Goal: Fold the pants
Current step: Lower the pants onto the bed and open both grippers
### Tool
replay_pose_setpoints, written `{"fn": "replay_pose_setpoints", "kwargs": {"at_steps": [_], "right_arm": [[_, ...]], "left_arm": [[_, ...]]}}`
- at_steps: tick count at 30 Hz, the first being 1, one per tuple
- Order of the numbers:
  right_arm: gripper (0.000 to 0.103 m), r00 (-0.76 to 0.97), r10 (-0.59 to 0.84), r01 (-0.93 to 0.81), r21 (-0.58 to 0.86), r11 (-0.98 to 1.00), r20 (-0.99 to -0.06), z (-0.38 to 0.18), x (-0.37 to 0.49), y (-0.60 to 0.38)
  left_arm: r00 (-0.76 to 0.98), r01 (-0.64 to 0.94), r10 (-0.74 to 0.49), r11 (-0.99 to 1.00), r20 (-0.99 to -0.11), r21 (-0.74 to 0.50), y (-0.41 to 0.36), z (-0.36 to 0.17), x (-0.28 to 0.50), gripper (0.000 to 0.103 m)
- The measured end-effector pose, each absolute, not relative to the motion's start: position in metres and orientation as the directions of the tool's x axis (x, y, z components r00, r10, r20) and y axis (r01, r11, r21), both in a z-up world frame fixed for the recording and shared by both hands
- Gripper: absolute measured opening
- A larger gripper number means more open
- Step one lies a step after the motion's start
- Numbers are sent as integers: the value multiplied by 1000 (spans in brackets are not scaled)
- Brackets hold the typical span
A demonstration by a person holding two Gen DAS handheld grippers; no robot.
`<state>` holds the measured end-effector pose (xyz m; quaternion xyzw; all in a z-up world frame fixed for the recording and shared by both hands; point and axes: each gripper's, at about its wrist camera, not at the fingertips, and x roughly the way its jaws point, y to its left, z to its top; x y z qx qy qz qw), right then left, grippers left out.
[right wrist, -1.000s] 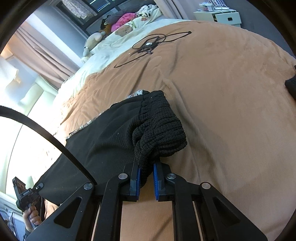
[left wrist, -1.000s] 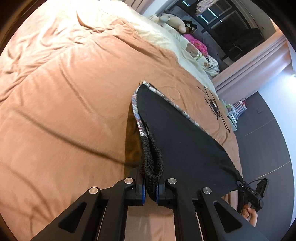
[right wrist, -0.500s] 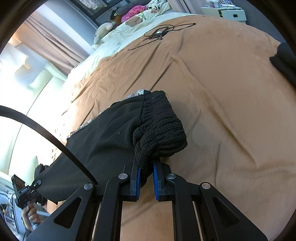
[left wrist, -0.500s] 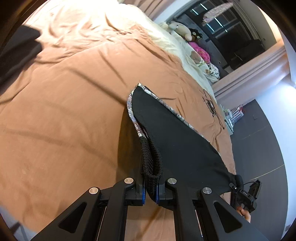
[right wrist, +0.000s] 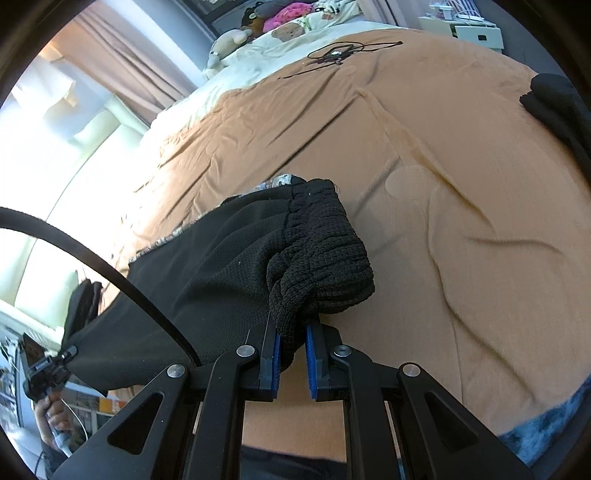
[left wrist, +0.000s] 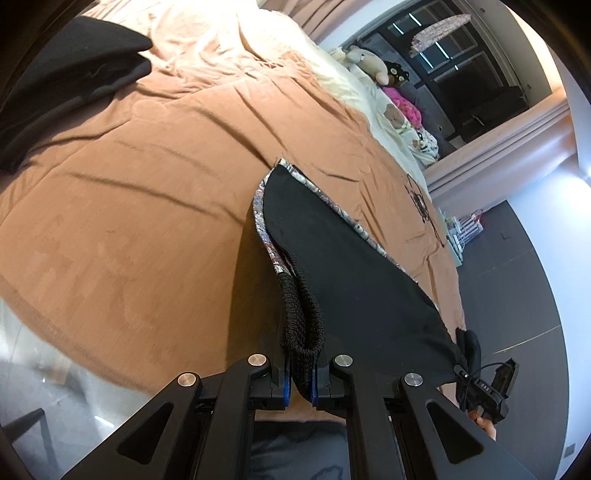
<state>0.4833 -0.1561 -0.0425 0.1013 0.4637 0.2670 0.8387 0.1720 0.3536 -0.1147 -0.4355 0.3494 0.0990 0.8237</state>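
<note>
Black pants (left wrist: 351, 266) with a patterned trim and a ribbed waistband hang stretched between my two grippers above an orange bedspread (left wrist: 129, 206). My left gripper (left wrist: 301, 384) is shut on one end of the ribbed waistband. My right gripper (right wrist: 293, 354) is shut on the other bunched end of the waistband (right wrist: 321, 266); it shows small in the left wrist view (left wrist: 480, 387). The pants' lower part trails onto the bed (right wrist: 406, 155).
A pile of dark folded clothes (left wrist: 62, 74) lies on the bed at the far left; it also shows in the right wrist view (right wrist: 557, 107). Black cables (right wrist: 340, 53) lie on the bedspread. Stuffed toys (left wrist: 373, 66) and pillows sit at the bed's head. A white nightstand (right wrist: 469, 29) stands beside it.
Both grippers have pulled back and up toward the bed's edge with the pants still held. The dark clothes pile and the floor beside the bed have come into view.
</note>
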Motion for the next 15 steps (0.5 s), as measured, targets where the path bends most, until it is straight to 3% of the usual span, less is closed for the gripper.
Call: {"fn": "replay_pose_setpoints", "kwargs": {"at_steps": [6, 9, 10, 12, 13, 14, 15], "right_arm": [[8, 423, 530, -365, 397, 842, -735, -47, 469, -151], [13, 423, 485, -377, 338, 862, -766, -54, 469, -148], [22, 415, 469, -375, 323, 869, -780, -58, 470, -147], [39, 400, 455, -365, 317, 875, -796, -64, 472, -151], [52, 402, 455, -356, 323, 877, -795, -64, 472, -155], [58, 412, 458, -345, 330, 879, -788, -63, 472, -161], [59, 423, 461, -338, 337, 879, -780, -60, 473, -166]], "left_arm": [[725, -490, -145, 579, -674, -652, 355, -131, 159, 7], [665, -544, -141, 582, -733, -605, 356, -146, 163, 11], [635, -569, -134, 585, -760, -578, 357, -152, 164, 14], [612, -588, -118, 594, -782, -549, 360, -157, 163, 27], [613, -589, -112, 595, -782, -547, 362, -158, 161, 42], [618, -591, -101, 595, -780, -545, 366, -158, 160, 49], [620, -592, -90, 599, -780, -540, 368, -157, 159, 49]]}}
